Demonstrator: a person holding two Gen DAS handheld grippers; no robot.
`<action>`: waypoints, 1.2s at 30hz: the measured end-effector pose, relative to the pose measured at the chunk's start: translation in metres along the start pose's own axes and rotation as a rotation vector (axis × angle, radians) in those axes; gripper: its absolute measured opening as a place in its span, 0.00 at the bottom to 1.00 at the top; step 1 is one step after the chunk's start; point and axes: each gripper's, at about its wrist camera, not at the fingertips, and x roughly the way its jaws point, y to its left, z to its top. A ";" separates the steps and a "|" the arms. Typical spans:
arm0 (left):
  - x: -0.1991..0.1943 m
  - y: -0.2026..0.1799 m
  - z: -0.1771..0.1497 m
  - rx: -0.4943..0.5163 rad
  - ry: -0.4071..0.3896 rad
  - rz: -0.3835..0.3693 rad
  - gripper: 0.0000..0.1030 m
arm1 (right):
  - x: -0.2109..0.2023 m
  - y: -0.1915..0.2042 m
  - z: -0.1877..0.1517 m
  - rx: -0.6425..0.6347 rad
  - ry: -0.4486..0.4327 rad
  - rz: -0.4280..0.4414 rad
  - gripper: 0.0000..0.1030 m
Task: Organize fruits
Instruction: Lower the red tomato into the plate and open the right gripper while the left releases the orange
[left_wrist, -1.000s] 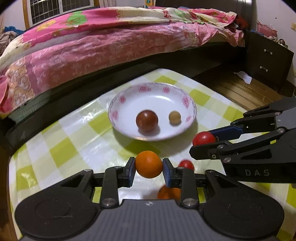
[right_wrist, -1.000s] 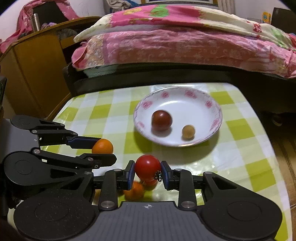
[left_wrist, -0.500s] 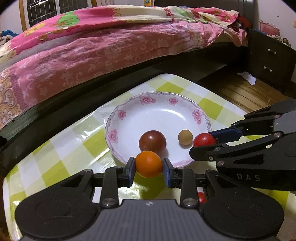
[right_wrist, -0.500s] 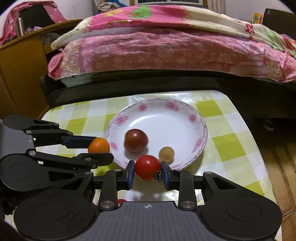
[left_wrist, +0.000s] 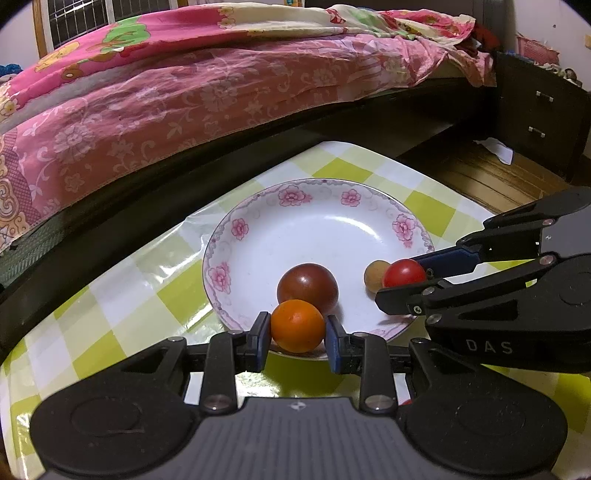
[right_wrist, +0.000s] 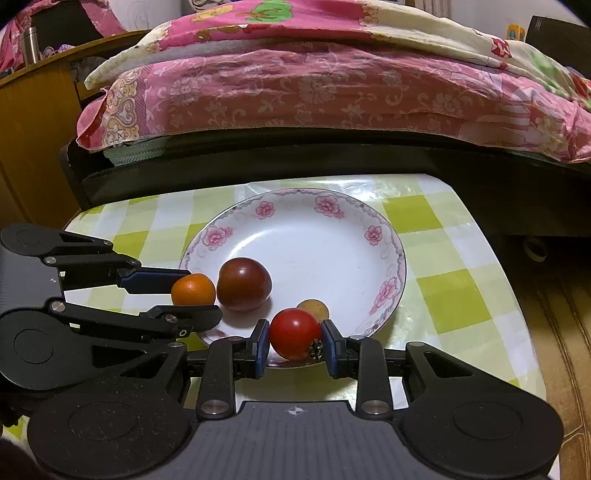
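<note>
- Left gripper (left_wrist: 297, 332): nearest item in the left wrist view; blue pads closed against both sides of an orange fruit (left_wrist: 297, 325), which is held over the near rim of the plate. Same unit seen from the side in the right wrist view (right_wrist: 192, 295), fingers above and below the fruit.
- Right gripper (right_wrist: 295, 341): nearest item in the right wrist view; pads clamped on a red tomato (right_wrist: 294, 333), held at the plate's near edge. A small dark stem piece shows at the tomato's lower right. In the left wrist view this gripper enters from the right (left_wrist: 402, 277).
- Plate (left_wrist: 317, 225): white, pink floral rim, on the table. Holds two loose fruits.
- Dark red fruit (left_wrist: 307, 288): lying in the plate, just behind the orange fruit.
- Small tan fruit (left_wrist: 373, 275): lying in the plate, just beside the red tomato; partly hidden by it in both views.
- Table (right_wrist: 443, 291): glossy covering, green and white check.
- Bed (left_wrist: 221, 74): beyond the table; dark frame, pink patterned quilt.
- Dark drawer cabinet (left_wrist: 543, 110): far right, left wrist view.
- Wooden furniture (right_wrist: 33, 122): far left, right wrist view.
</note>
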 end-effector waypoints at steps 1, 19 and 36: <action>0.001 0.000 0.000 0.000 0.000 0.001 0.37 | 0.001 -0.001 0.000 0.001 0.000 0.000 0.25; 0.011 0.003 0.000 -0.023 -0.006 0.004 0.37 | 0.016 -0.004 0.004 -0.005 0.002 -0.013 0.27; 0.012 0.003 0.000 -0.021 -0.008 0.006 0.37 | 0.017 -0.004 0.004 -0.016 -0.003 -0.020 0.27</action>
